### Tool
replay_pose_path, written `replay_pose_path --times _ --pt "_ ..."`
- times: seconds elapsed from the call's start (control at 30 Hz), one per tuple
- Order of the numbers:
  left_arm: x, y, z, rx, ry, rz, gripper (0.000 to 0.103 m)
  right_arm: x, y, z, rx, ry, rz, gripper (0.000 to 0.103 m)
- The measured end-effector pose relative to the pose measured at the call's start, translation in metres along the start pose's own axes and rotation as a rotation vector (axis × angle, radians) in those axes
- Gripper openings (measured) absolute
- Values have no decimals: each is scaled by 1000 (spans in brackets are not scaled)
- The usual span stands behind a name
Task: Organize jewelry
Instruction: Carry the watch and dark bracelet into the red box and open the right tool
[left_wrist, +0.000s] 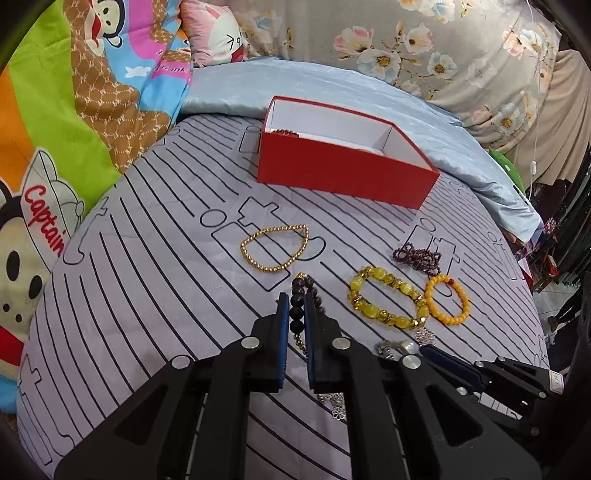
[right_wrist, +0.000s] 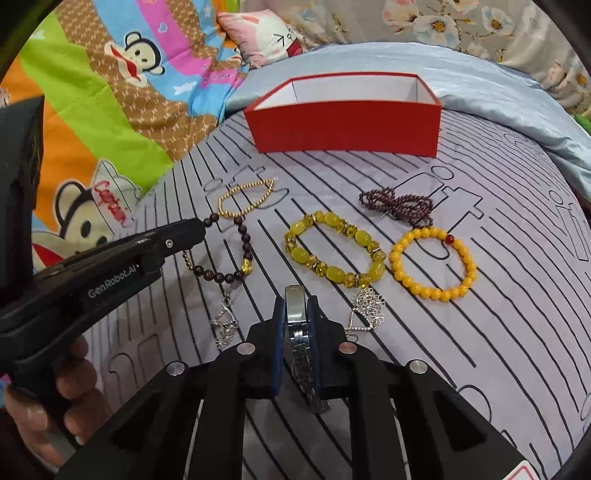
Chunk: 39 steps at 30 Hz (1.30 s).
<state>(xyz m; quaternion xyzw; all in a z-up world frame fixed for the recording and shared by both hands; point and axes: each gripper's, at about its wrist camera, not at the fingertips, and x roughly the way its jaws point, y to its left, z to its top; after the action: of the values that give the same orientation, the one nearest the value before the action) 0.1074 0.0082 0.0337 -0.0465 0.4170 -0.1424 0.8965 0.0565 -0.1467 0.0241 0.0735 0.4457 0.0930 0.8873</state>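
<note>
My left gripper (left_wrist: 294, 301) is shut on a dark bead bracelet (left_wrist: 298, 308) low over the bed; the bracelet also shows in the right wrist view (right_wrist: 245, 245), with the left gripper (right_wrist: 199, 226) at its end. My right gripper (right_wrist: 296, 308) is shut on a silver metal watch (right_wrist: 297, 314). A red open box (left_wrist: 343, 173) stands further back; it also shows in the right wrist view (right_wrist: 343, 122). A gold bead bracelet (left_wrist: 277, 248), a yellow stone bracelet (right_wrist: 334, 249), an orange bead bracelet (right_wrist: 434, 264) and a maroon bead strand (right_wrist: 399, 205) lie on the sheet.
Two silver chain pieces (right_wrist: 369, 308) (right_wrist: 225, 321) lie near my grippers. A blue quilt (left_wrist: 332, 81) lies behind the box, with a cartoon blanket (left_wrist: 74, 129) at the left and a pink pillow (left_wrist: 218, 29) at the back.
</note>
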Motion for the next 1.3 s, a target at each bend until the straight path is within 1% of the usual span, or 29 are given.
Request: replay_pose_path --times 0.23,0.37,0.5,0.7,0.83,1.0,1.17,1.3 --pt "-32 -8 14 6 -41 -22 8 -46 -4 10 25 -71 13 11" --pt "-47 -12 20 13 -49 -20 8 -70 -8 15 29 -107 -2 11" --pt "-58 -15 26 20 -44 -27 8 -86 -12 22 37 -123 -16 11" --pt "-57 -13 43 24 -26 -42 8 -95 -22 45 39 -131 -27 11" --pt "-53 -11 70 35 -38 -54 8 -94 -26 80 11 -154 -43 11" --pt "-48 -11 112 60 -85 -27 8 -85 -36 133 14 -191 -36 11" --pt "-31 -10 160 68 -124 -9 8 -63 -50 193 35 -206 -16 11" --pt "-10 -15 190 79 -143 -5 8 -38 -60 225 62 -195 -9 11"
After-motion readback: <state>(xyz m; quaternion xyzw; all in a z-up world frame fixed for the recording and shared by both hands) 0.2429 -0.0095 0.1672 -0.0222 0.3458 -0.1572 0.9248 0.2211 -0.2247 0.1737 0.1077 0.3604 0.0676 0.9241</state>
